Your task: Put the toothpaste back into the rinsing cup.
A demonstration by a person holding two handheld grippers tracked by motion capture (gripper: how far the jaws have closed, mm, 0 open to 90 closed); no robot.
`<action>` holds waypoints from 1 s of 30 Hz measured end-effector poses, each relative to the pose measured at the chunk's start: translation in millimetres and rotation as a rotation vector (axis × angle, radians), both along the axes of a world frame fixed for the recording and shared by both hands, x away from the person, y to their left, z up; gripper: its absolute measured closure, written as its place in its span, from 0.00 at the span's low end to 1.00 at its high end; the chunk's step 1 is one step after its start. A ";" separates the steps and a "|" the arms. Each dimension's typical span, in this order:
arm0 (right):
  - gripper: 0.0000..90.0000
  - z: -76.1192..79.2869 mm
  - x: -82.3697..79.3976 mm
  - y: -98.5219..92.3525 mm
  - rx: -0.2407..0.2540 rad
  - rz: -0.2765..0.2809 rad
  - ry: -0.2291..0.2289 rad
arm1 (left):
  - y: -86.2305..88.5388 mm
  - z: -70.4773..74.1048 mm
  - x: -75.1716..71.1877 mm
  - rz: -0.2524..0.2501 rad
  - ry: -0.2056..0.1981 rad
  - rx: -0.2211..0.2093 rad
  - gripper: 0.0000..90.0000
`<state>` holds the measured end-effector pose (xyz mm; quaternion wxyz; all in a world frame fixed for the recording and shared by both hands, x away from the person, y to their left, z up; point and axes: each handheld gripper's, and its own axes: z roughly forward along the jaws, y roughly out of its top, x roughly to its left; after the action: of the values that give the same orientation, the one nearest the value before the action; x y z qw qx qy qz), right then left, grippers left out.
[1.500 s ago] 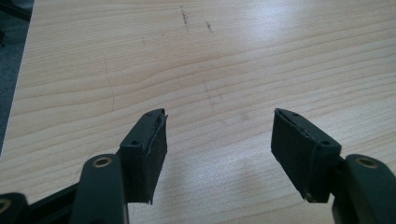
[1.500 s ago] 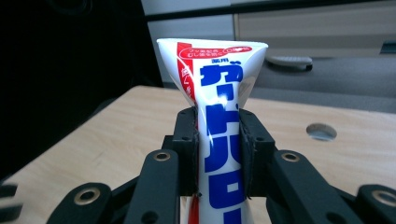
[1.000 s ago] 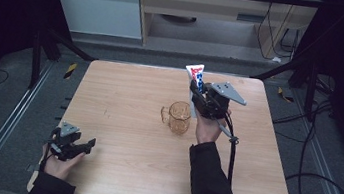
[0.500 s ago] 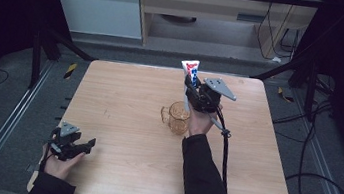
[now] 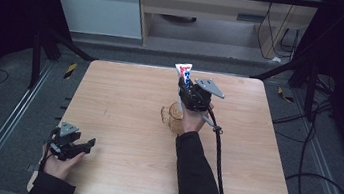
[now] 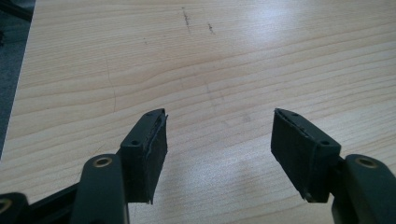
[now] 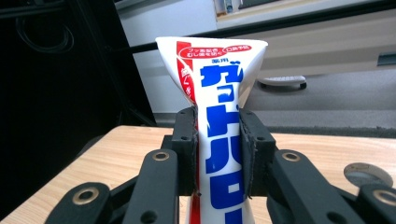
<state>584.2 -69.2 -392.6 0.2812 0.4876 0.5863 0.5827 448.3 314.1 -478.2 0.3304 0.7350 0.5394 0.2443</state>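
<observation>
**Right gripper clamps an upright toothpaste tube; left gripper rests wide open**

High view: the right gripper (image 5: 187, 90) is held above the middle of the wooden table (image 5: 124, 101), with a white, blue and red toothpaste tube (image 5: 184, 72) standing up out of its jaws. Just below and to the left of it a clear glass mug (image 5: 171, 116) stands on the table, partly hidden by the right hand (image 5: 192, 122). The left gripper (image 5: 84, 144) lies well apart, at the near left corner, held in the left hand (image 5: 56, 164).

Left gripper view: the left gripper (image 6: 219, 140) has its jaws spread wide, with bare table between the pads (image 6: 150, 154) and nothing gripped.

Right gripper view: the right gripper (image 7: 218, 151) is closed on the toothpaste tube (image 7: 218, 107), both pads pressed against its sides. The tube stands upright, its flat crimped end above the jaws, its lower part running down between them and out of the bottom of the frame.
</observation>
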 end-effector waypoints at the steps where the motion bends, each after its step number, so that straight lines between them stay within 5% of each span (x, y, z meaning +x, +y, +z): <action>1: 0.79 -1.3 0.7 0.4 -0.001 0.000 0.001 | 0.0 -0.1 0.1 0.000 0.001 -0.001 0.39; 30: 0.77 -29.2 -1.6 10.3 -0.106 0.020 0.070 | -1.2 -0.3 0.0 -0.002 0.003 0.004 0.39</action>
<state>582.6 -58.9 -421.8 0.2802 0.4862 0.6306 0.5361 448.3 312.9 -478.5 0.3286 0.7366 0.5386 0.2437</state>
